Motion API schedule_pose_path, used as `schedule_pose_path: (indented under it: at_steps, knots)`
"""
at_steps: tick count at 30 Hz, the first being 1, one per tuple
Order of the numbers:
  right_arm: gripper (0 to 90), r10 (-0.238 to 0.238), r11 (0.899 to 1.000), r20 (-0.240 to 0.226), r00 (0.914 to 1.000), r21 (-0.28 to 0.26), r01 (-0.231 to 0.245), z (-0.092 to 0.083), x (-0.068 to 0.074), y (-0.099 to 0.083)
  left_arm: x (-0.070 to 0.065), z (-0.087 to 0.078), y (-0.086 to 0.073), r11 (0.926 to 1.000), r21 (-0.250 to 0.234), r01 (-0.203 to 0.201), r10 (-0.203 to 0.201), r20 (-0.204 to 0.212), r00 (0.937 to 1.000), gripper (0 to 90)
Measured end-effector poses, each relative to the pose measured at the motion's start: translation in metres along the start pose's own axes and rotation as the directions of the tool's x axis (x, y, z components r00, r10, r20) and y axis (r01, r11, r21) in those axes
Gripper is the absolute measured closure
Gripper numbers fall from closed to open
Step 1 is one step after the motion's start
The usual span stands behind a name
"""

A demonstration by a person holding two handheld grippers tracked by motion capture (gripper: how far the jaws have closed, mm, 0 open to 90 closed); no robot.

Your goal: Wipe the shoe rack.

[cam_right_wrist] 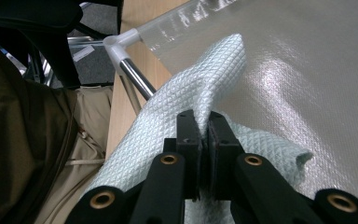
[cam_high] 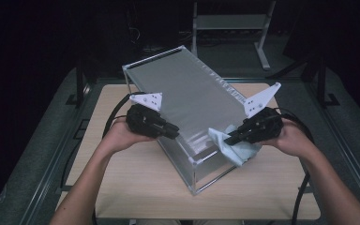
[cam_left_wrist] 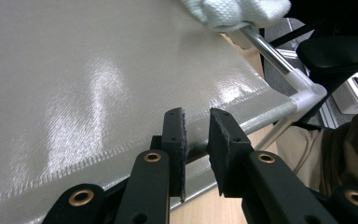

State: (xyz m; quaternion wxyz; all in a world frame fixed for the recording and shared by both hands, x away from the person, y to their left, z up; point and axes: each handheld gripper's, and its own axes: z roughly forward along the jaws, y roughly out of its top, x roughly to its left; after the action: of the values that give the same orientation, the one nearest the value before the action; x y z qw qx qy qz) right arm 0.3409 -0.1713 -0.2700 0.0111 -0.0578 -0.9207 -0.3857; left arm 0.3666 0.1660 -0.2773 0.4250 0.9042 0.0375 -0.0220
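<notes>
A long box frame [cam_high: 187, 93] covered in shiny grey fabric [cam_left_wrist: 98, 84] lies slantwise on the wooden table [cam_high: 136, 187]. My left gripper [cam_high: 173, 132] rests at its left long edge. In the left gripper view the jaws [cam_left_wrist: 196, 126] stand slightly apart, and the hemmed edge with its dark rod shows in the gap. My right gripper [cam_high: 229, 139] is at the near right edge, shut on a pale blue quilted cloth [cam_high: 236, 147]. The cloth [cam_right_wrist: 191, 98] drapes over the chrome rod and onto the fabric top [cam_right_wrist: 307, 70]. It also lies at the far edge [cam_left_wrist: 233, 11].
A white corner joint [cam_left_wrist: 307, 93] and a chrome rod [cam_right_wrist: 137, 77] mark the box's near end. A metal stand [cam_high: 229, 23] rises behind the table. The person's lap [cam_right_wrist: 23, 140] is close to the near table edge. Bare tabletop lies in front of the box.
</notes>
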Motion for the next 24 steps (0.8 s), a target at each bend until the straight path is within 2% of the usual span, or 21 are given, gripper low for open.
schedule_pose_path:
  at_steps: [6,9,11,12,17,24]
  knots:
    - [85.2,0.015,1.000,0.016,0.9998,-0.001,-0.015,-0.002,-0.003,-0.002,-0.005,0.001,0.001,1.0000,0.007,-0.007,0.007,0.000,1.0000,75.9]
    - [85.2,0.023,1.000,0.016,0.9996,-0.004,-0.023,-0.001,-0.003,-0.001,-0.006,0.000,0.002,0.9994,0.025,-0.026,0.026,-0.009,0.9996,74.1]
    - [85.2,0.031,1.000,0.023,0.9993,0.001,-0.031,0.000,-0.002,0.002,-0.005,-0.002,0.001,0.9988,0.040,-0.029,0.030,-0.035,0.9989,67.8]
    - [85.1,0.024,1.000,0.027,0.9993,0.002,-0.024,0.001,-0.001,0.004,-0.003,-0.004,0.000,0.9988,0.041,-0.028,0.030,-0.033,0.9990,65.8]
    - [85.1,0.002,1.000,-0.017,0.9999,-0.016,-0.002,0.013,0.004,0.018,-0.004,-0.007,-0.004,0.9989,0.028,-0.039,0.040,-0.037,0.9985,64.6]
    - [85.0,-0.011,0.999,-0.055,0.9984,-0.051,0.008,0.027,0.012,0.036,-0.003,0.003,0.000,0.9995,0.003,-0.032,0.032,-0.038,0.9988,66.5]
